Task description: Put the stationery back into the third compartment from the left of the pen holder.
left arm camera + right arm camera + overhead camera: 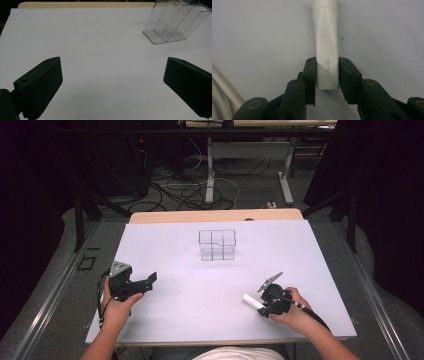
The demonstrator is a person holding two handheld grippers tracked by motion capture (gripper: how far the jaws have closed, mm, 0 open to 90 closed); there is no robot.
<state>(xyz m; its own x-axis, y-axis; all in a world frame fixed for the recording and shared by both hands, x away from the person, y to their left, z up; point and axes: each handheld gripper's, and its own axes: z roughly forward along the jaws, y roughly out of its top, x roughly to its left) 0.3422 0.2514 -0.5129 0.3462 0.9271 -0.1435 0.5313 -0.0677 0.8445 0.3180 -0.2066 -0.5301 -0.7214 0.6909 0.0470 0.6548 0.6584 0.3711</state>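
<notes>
Right gripper (327, 75) jaws clamp slim white tube (326, 47) (grey "GLOO" lettering); left gripper (112, 82) jaws spread wide.

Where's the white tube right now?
The white tube sits clamped between the right gripper jaws, low over the table's near right part, well short of the clear organiser.

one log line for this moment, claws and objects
left claw: open, empty | right claw: shut on white glue stick | clear divided organizer: upright, empty, mid-table
</notes>
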